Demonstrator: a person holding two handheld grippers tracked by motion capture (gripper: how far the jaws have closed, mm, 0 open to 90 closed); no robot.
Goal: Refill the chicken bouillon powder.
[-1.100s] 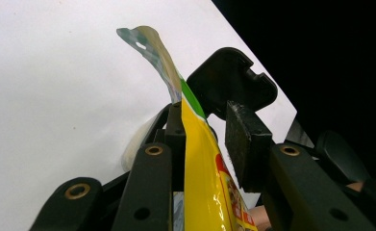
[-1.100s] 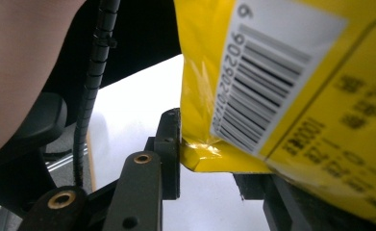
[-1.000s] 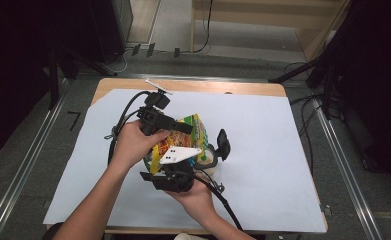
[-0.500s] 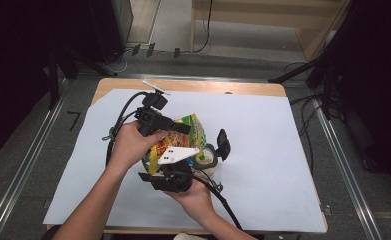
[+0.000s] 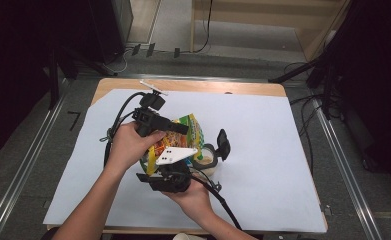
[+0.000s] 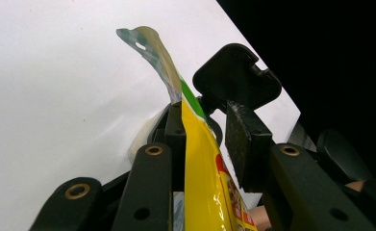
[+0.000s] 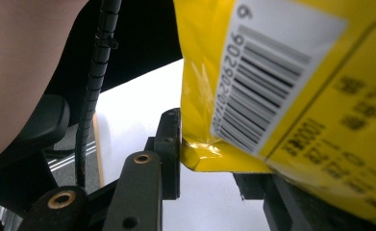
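A yellow and green snack bag (image 5: pixel 192 129) hangs above the white paper, held up between both hands. My left gripper (image 5: pixel 180 129) points right, shut on the bag's upper part. In the left gripper view the bag (image 6: pixel 200 159) runs edge-on between the left gripper's (image 6: pixel 207 115) jaws. My right gripper (image 5: pixel 165 167) sits below, under its white plate. In the right gripper view the bag's barcode corner (image 7: pixel 291 96) lies flat across the right gripper's (image 7: pixel 209 168) parted jaws, not pinched. A small white cup (image 5: pixel 206 161) with its black hinged lid (image 5: pixel 223 142) raised stands just right of the bag.
White paper (image 5: pixel 283 150) covers most of the wooden table (image 5: pixel 208 86). The left gripper's black cable (image 5: pixel 118 120) loops off to the left. Metal rails (image 5: pixel 23 165) run along both sides of the table, with cables on the floor behind it.
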